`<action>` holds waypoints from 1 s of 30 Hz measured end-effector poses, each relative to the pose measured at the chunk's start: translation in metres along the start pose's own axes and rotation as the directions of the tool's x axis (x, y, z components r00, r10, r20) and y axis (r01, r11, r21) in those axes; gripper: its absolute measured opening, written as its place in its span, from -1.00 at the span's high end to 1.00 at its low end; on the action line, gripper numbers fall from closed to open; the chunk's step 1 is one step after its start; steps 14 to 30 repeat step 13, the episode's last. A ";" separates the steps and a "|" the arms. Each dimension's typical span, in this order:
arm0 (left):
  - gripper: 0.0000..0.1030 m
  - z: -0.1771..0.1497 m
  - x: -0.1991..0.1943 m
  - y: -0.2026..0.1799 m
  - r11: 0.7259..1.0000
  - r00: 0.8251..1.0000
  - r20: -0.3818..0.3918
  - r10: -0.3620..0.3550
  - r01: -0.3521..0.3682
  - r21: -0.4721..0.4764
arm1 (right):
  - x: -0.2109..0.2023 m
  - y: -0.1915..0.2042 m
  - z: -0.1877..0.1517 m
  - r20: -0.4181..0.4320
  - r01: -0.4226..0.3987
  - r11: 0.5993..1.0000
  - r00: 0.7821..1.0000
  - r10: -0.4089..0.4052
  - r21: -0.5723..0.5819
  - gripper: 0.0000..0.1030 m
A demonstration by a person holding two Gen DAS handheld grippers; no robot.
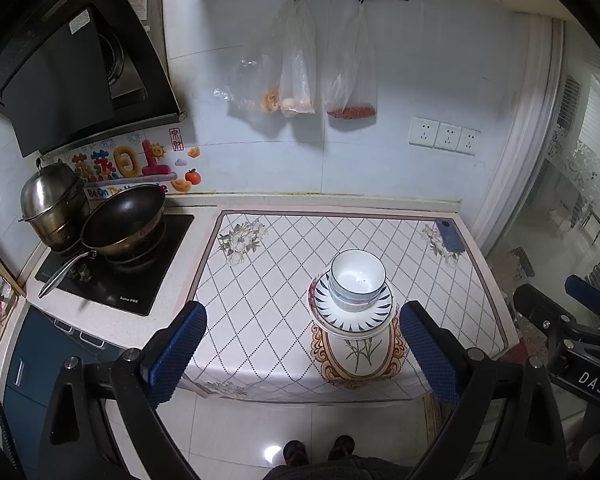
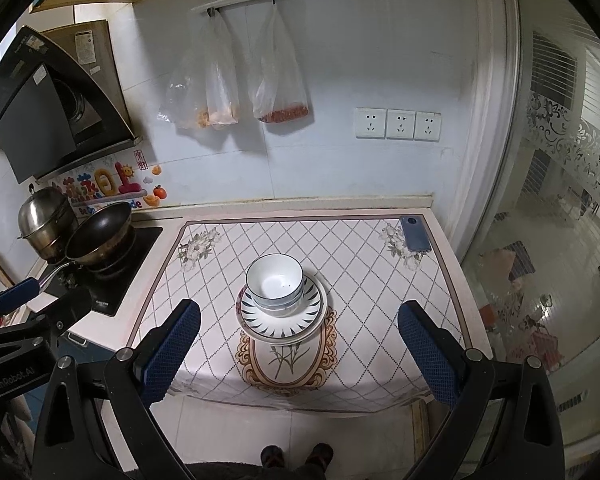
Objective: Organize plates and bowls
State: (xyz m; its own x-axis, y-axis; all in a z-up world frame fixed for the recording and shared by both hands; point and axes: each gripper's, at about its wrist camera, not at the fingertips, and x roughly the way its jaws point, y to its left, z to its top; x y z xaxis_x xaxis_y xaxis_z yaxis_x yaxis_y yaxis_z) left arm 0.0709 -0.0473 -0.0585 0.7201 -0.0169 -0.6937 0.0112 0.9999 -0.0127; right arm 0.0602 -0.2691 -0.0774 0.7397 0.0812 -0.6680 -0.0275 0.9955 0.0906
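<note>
White bowls with blue rims (image 1: 357,278) sit nested on a stack of plates (image 1: 352,314) in the middle of the patterned counter mat (image 1: 268,264). The top plate has dark blue leaf marks on its rim. The same bowls (image 2: 274,282) and plates (image 2: 284,320) show in the right wrist view. My left gripper (image 1: 302,346) is open and empty, held back from the counter's front edge. My right gripper (image 2: 298,350) is open and empty, also back from the edge. The right gripper's body (image 1: 572,340) shows at the right of the left wrist view.
A blue phone (image 1: 450,235) lies at the mat's back right corner. A black wok (image 1: 124,220) and a steel pot (image 1: 54,200) stand on the stove at the left. Plastic bags (image 1: 300,76) hang on the wall. A glass door (image 2: 560,240) stands at the right.
</note>
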 end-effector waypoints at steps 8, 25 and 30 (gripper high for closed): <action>-0.92 0.000 0.001 0.001 1.000 1.000 0.003 -0.001 0.001 0.004 | 0.001 0.000 0.000 0.003 0.003 1.000 1.000 -0.003 -0.002 -0.96; -0.92 0.001 0.002 0.002 1.000 1.000 0.002 0.003 -0.003 0.006 | 0.003 0.001 0.000 0.002 0.001 1.000 1.000 -0.001 -0.002 -0.96; -0.92 0.001 0.002 0.002 1.000 1.000 0.002 0.003 -0.003 0.006 | 0.003 0.001 0.000 0.002 0.001 1.000 1.000 -0.001 -0.002 -0.96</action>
